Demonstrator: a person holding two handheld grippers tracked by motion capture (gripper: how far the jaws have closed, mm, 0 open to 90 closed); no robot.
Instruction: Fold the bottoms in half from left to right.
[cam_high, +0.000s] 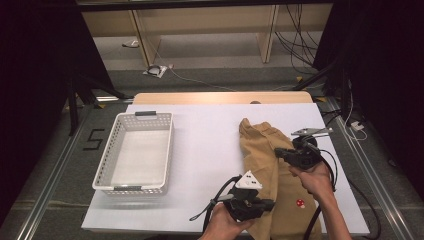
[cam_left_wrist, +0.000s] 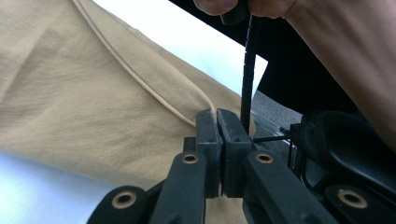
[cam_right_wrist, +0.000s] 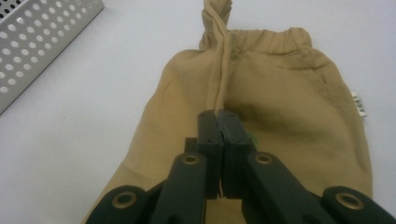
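Observation:
Tan trousers (cam_high: 265, 150) lie lengthwise on the right half of the white table (cam_high: 210, 150), elastic waistband at the far end. My left gripper (cam_high: 271, 203) is at their near left edge. In the left gripper view its jaws (cam_left_wrist: 217, 114) are pressed together where a seam of the trousers (cam_left_wrist: 93, 93) runs in. My right gripper (cam_high: 276, 151) reaches over the middle of the trousers from the right. In the right gripper view it (cam_right_wrist: 218, 114) is shut on a raised fold of the trousers (cam_right_wrist: 289, 102) that runs up to the bunched waistband.
A white perforated basket (cam_high: 107, 155) with nothing in it stands on the left half of the table, its corner (cam_right_wrist: 37, 42) also in the right gripper view. A small red mushroom patch (cam_high: 301, 203) marks the near trouser leg. The table's near edge is close to both hands.

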